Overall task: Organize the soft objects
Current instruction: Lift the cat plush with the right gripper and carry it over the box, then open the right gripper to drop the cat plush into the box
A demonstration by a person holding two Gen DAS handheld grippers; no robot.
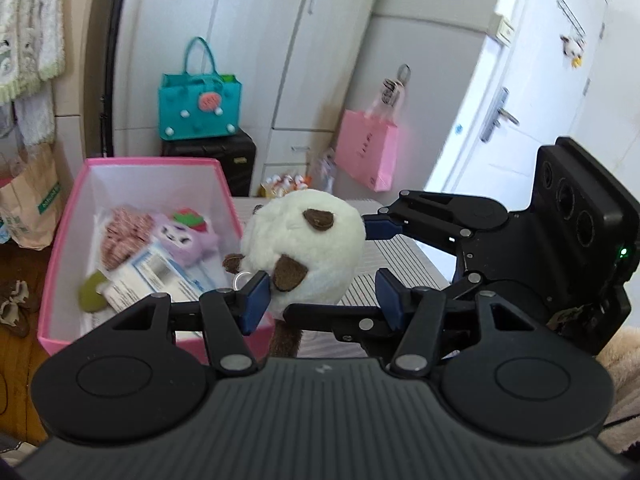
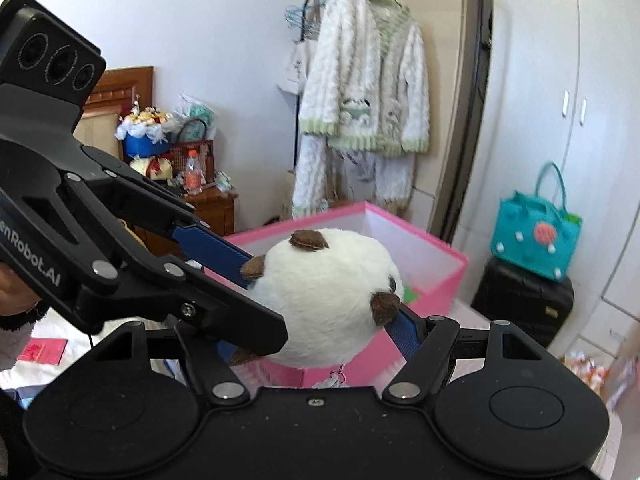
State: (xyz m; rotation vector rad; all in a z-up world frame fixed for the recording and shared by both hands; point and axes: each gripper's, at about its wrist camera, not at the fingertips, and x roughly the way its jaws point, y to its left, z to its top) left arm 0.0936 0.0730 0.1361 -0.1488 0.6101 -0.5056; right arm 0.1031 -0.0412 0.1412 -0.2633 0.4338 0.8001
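A round white plush [image 1: 308,248] with brown patches hangs in the air beside the pink box [image 1: 64,216]. Both grippers are on it. My left gripper [image 1: 322,296] has its blue pads at the plush's lower part; in the right wrist view it reaches in from the left [image 2: 256,292]. My right gripper [image 1: 370,252] comes in from the right and presses the plush's side. In the right wrist view the plush [image 2: 328,300] fills my right gripper [image 2: 320,332]. The box holds a purple plush [image 1: 188,240], a pink knitted toy [image 1: 124,236] and a paper card [image 1: 160,276].
The pink box [image 2: 424,256] stands open on a striped surface [image 1: 392,276]. A teal bag [image 1: 200,108] sits on a black suitcase [image 1: 224,156]. A pink paper bag [image 1: 366,152] hangs by the wardrobe. A fluffy cardigan [image 2: 364,80] hangs on a rack behind the box.
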